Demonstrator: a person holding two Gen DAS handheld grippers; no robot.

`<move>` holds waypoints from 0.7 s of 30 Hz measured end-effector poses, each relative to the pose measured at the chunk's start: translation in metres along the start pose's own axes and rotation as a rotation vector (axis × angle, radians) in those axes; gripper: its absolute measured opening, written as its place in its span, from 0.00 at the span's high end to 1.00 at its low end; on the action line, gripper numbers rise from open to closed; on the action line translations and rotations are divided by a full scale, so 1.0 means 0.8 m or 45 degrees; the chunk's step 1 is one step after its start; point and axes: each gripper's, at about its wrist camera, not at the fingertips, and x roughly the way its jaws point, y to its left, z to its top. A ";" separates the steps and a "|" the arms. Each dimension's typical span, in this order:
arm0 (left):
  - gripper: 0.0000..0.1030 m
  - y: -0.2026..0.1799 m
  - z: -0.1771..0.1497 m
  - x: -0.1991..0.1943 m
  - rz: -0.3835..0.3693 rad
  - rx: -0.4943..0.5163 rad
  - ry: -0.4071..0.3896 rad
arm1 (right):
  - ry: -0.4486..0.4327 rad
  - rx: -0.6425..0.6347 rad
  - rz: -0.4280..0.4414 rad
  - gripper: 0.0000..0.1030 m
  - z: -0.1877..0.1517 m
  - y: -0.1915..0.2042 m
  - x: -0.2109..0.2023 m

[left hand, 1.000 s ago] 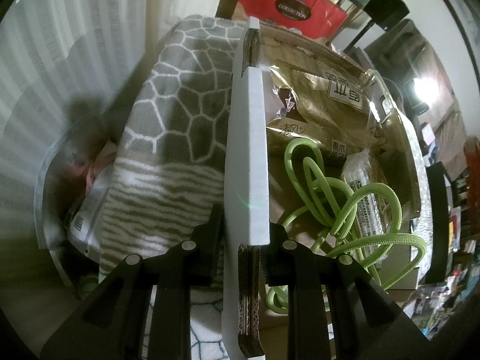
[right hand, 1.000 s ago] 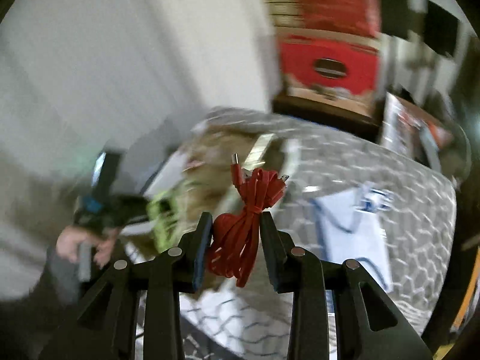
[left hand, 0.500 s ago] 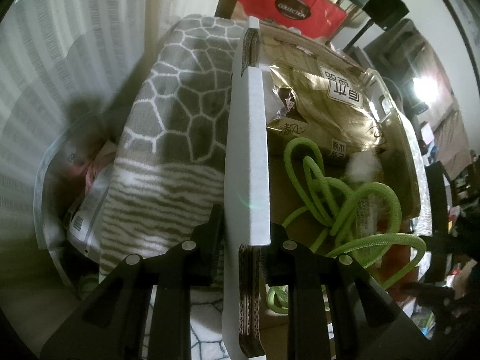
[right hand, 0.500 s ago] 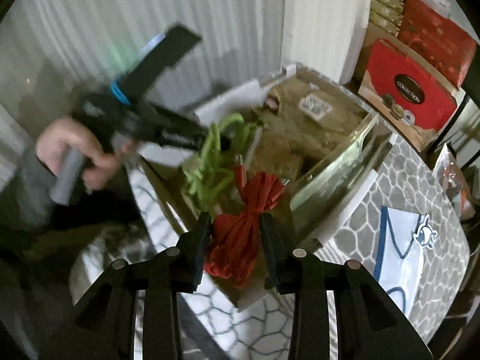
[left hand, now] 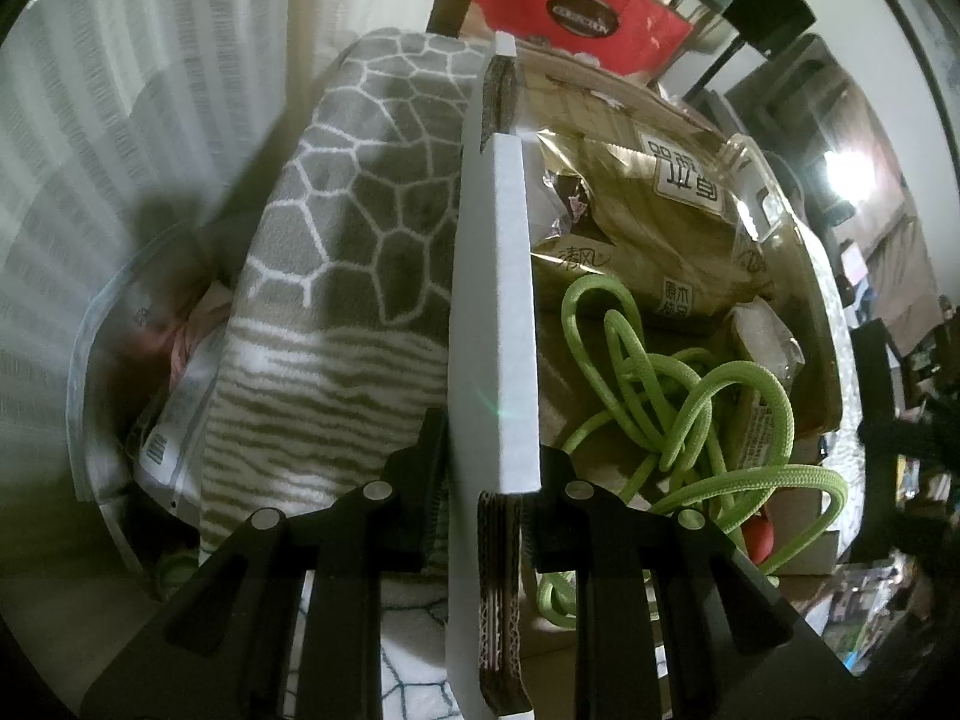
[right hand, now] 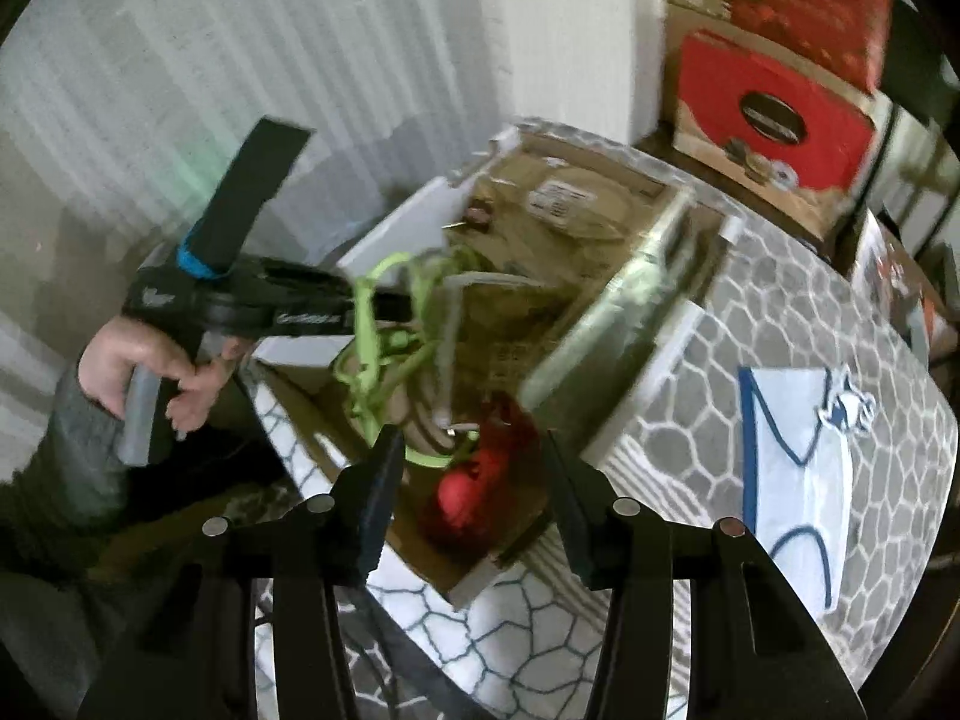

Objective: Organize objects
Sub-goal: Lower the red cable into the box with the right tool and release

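My left gripper (left hand: 492, 450) is shut on the upright white flap (left hand: 495, 312) of a cardboard box (right hand: 474, 585). In the right wrist view a hand (right hand: 138, 366) holds that gripper (right hand: 288, 312) at the box's far side. Inside lie a green rope (left hand: 672, 384) (right hand: 372, 324) and gold tissue packs (left hand: 660, 240) (right hand: 570, 210). A red cable bundle (right hand: 474, 492) rests in the box's near corner, with a bit showing in the left wrist view (left hand: 761, 537). My right gripper (right hand: 468, 462) hovers over it, jaws opening, pads clear of the cable.
The box stands on a grey hexagon-patterned cloth (right hand: 810, 312). A white sheet with blue lines (right hand: 792, 456) lies to the right. Red gift boxes (right hand: 768, 114) (left hand: 582, 0) are stacked behind. A clear bin (left hand: 96, 360) with packets sits left of the table by a curtain.
My right gripper came down over the box and its jaws spread. The red cable left them and now lies in the box. My left gripper kept its hold on the flap.
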 end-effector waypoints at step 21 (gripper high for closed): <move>0.81 -0.013 0.000 0.001 0.018 0.012 0.000 | -0.039 0.641 -0.436 0.49 -0.005 -0.273 -0.018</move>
